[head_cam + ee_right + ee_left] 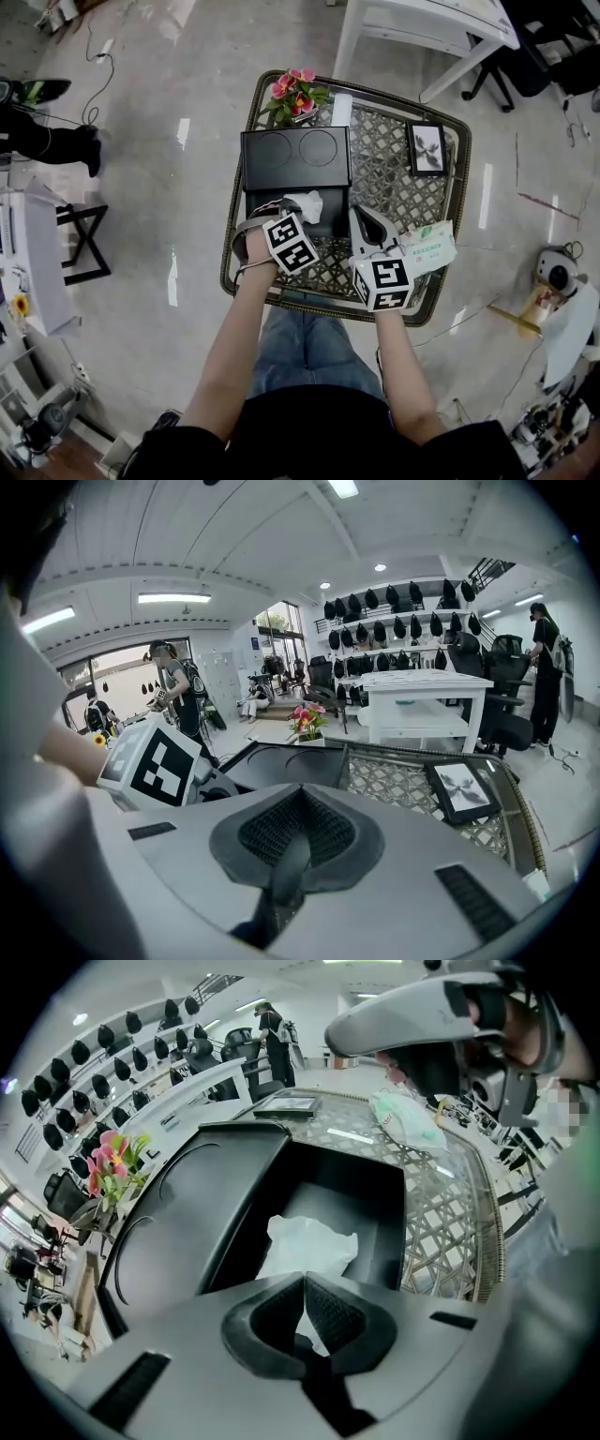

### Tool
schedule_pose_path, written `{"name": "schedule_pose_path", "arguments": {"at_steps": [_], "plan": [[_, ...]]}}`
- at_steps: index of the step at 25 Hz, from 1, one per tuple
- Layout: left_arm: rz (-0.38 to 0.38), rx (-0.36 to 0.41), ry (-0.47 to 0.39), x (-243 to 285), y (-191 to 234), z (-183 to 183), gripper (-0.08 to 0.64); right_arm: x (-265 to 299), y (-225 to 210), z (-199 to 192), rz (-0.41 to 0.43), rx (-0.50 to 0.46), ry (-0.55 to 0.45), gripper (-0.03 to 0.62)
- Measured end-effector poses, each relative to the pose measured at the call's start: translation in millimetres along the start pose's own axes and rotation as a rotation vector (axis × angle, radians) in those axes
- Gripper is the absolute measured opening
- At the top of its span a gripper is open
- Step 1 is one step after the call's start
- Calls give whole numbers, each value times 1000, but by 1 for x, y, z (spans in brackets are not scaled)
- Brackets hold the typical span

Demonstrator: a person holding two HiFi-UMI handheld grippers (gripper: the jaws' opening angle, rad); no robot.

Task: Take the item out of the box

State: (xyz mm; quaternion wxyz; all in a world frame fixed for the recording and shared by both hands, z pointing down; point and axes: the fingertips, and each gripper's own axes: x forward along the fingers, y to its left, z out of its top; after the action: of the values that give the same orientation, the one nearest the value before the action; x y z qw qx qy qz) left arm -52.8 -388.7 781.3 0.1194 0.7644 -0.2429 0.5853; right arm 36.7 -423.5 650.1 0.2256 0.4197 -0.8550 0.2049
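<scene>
In the head view, an open black box (pixel 333 211) lies on a woven lattice surface (pixel 394 183), its lid (pixel 295 155) folded back towards pink flowers (pixel 295 91). The left gripper (pixel 289 208) points steeply down into the box at a crumpled white item (pixel 309 203). The right gripper (pixel 364 220) hovers just beside the box, near a green-and-white packet (pixel 433 247). A picture frame (pixel 427 147) lies further off. In the left gripper view, the fingers are pinching a fold of the white item (pixel 309 1246), which is still inside the box (pixel 375 1194). In the right gripper view, the fingers are pressed together with nothing between them, above the surface (pixel 394 780).
</scene>
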Motion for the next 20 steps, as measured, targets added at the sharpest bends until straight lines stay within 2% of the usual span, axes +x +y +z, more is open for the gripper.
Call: {"name": "schedule_pose_path", "arguments": {"at_steps": [7,11,15,20], "plan": [[-30,46,-21,-8,-6,3,20,-6,-2,0,-20,10,-8,3],[-18,63,-65,-23,-7,14,20,-15,-11,2,-51,24,-20,3],[-12,67,-147,-48,-10,31,20,-28,-18,9,-90,31,-44,3],[11,16,-306,-93,-8,55,20,-51,-21,24,-137,37,-88,3]]}}
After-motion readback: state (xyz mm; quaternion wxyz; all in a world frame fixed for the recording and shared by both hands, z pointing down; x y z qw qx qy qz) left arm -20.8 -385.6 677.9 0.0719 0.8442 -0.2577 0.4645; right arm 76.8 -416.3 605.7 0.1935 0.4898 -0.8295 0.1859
